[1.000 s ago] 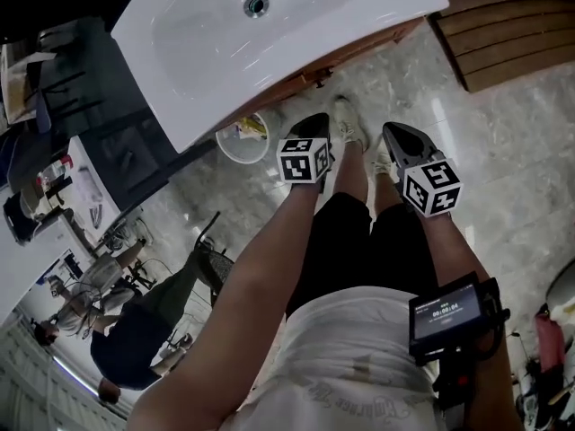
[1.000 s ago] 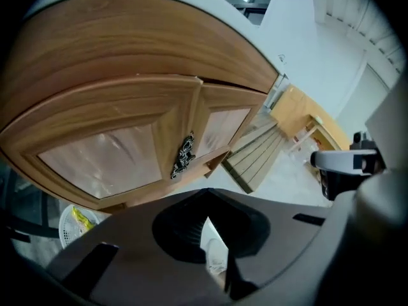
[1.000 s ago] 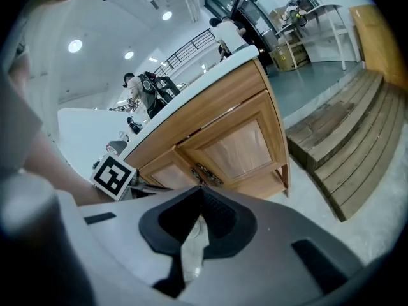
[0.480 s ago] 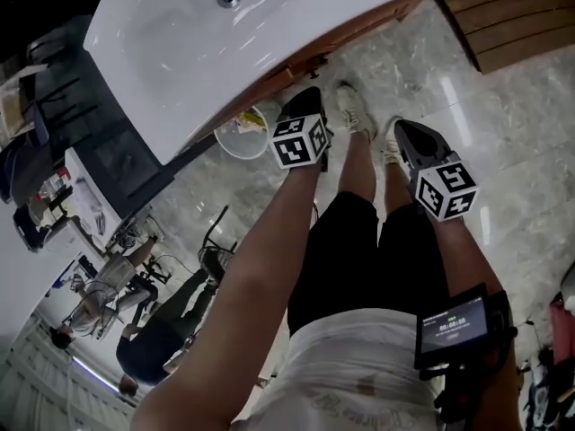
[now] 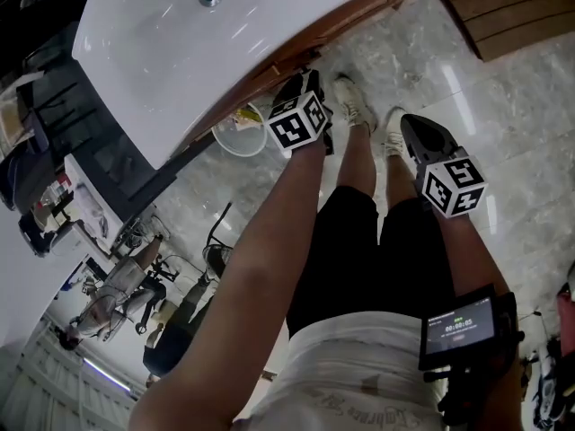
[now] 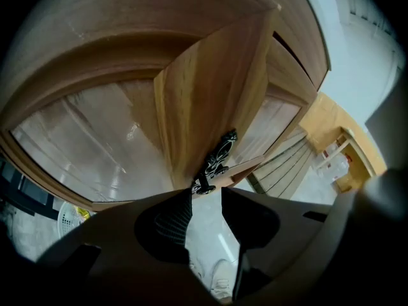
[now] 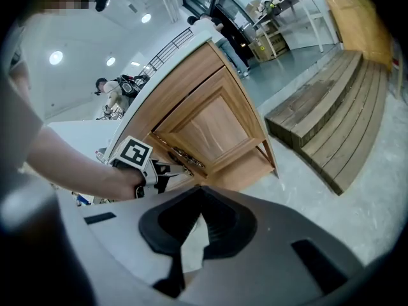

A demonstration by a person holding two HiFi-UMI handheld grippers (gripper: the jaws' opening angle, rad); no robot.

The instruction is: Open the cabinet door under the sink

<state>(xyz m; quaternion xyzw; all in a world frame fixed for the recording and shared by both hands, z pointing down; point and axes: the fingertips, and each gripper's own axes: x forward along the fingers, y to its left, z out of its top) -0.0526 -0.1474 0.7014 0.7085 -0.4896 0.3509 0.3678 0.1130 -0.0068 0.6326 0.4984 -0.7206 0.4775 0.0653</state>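
The wooden cabinet [image 7: 213, 123] stands under the white sink [image 5: 180, 52]. Its door [image 6: 210, 88] fills the left gripper view, with a dark ornate handle [image 6: 217, 161] low on it. My left gripper [image 6: 205, 193] is right at that handle. Its jaws are opening and nothing is between the pads; the handle's lower end lies just past the tips. In the head view the left gripper [image 5: 301, 81] reaches under the sink's rim. My right gripper [image 7: 201, 189] is shut on nothing and hangs back over the floor, right of the left gripper [image 7: 137, 161].
A white bucket [image 5: 241, 133] with rubbish stands on the marble floor left of the cabinet. Wooden steps [image 7: 331, 126] lie to the right. The person's shoes [image 5: 355, 106] are close to the cabinet's foot. Dark shelving [image 5: 81, 142] stands beside the sink.
The left gripper has moved in to the cabinet under the sink's rim. The right gripper has shifted slightly forward and stays shut.
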